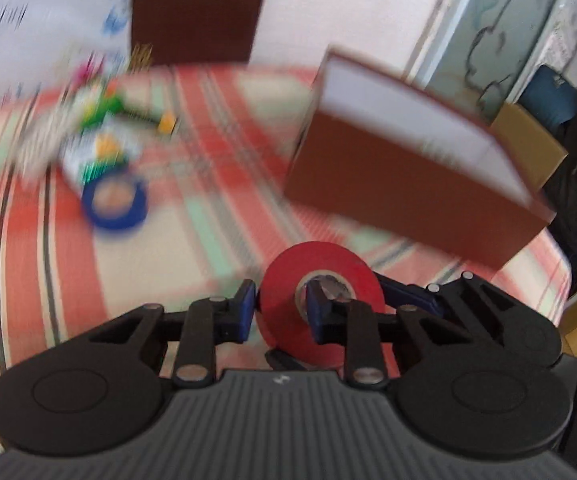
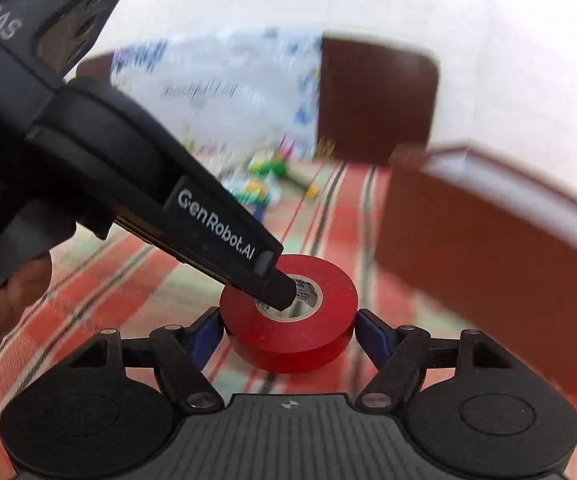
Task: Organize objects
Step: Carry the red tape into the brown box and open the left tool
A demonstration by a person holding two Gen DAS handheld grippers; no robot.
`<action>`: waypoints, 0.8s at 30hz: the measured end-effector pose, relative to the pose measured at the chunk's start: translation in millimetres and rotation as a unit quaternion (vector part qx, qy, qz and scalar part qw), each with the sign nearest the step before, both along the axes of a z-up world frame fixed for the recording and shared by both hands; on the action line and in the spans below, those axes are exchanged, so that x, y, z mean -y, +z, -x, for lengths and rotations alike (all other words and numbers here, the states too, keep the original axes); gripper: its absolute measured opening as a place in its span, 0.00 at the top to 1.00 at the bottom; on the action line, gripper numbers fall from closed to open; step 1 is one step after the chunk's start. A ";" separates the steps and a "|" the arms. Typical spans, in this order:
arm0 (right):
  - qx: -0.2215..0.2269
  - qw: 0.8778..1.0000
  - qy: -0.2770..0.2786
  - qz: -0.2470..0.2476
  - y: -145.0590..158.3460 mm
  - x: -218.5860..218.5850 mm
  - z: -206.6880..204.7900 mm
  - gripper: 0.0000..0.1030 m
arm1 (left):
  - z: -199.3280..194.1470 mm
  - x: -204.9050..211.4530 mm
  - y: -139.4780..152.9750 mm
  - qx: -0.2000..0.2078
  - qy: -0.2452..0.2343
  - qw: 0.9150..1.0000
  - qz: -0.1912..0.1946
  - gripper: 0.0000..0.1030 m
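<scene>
— Where was the red tape roll (image 1: 320,280) found?

— It was seen held up close in front of the left gripper (image 1: 281,304), above the plaid-covered counter (image 1: 216,184). One blue finger (image 1: 246,300) was pressed against the roll's outer face, and the other was pushed into its core, so the ring wall was clamped between them.

— And from the other side?

— In the right wrist view the same red tape roll (image 2: 288,312) was shown lying flat between the fingers of the right gripper (image 2: 288,328). The blue pads (image 2: 208,330) were set at either side of the roll, at its rim or just off it; whether it was truly squeezed there could not be told. A black finger of the left gripper (image 2: 248,256) was seen reaching down into the core.

— What else was made out on the counter?

— A blue tape roll (image 1: 114,204) was seen lying flat, well apart to the left. Beyond it, a heap of small colourful items (image 1: 100,120) was too blurred to be named. To the right, an open brown box (image 1: 408,152) with a white inside was seen near the counter's edge; the brown box (image 2: 488,232) was also caught in the right wrist view, just beyond the red roll. A dark brown chair back (image 1: 196,8) was seen behind the counter.
</scene>
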State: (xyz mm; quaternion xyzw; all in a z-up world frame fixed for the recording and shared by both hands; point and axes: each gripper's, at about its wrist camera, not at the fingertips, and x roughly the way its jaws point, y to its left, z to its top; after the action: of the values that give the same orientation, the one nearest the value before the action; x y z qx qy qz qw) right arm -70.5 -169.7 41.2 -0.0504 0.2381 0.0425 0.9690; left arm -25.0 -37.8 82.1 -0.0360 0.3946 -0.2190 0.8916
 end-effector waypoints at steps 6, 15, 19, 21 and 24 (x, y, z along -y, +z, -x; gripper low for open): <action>0.064 0.997 -0.046 0.010 51.1 51.0 -23.0 0.31 | -38.6 45.7 54.5 0.061 -0.031 0.998 0.015 0.72; 0.034 0.994 -0.105 -0.020 44.4 119.1 -80.6 0.32 | -103.3 113.3 45.2 0.066 -0.056 0.996 -0.004 0.72; 0.020 0.991 -0.129 -0.012 28.5 124.9 -96.3 0.28 | -117.1 121.9 30.8 0.060 -0.041 0.997 -0.009 0.72; 0.027 0.990 -0.136 -0.029 27.3 127.1 -92.5 0.27 | -117.2 118.6 29.2 0.060 -0.035 0.997 -0.012 0.71; 0.066 0.986 -0.151 -0.034 31.1 120.4 -64.7 0.27 | -106.5 107.0 35.4 0.077 -0.039 0.996 -0.009 0.71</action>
State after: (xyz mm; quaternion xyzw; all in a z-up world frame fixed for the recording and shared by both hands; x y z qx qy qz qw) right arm -5.8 -290.2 72.3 0.0160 0.1767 -0.0994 0.9791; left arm 81.5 -144.8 117.5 0.0041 0.3273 -0.2524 0.9106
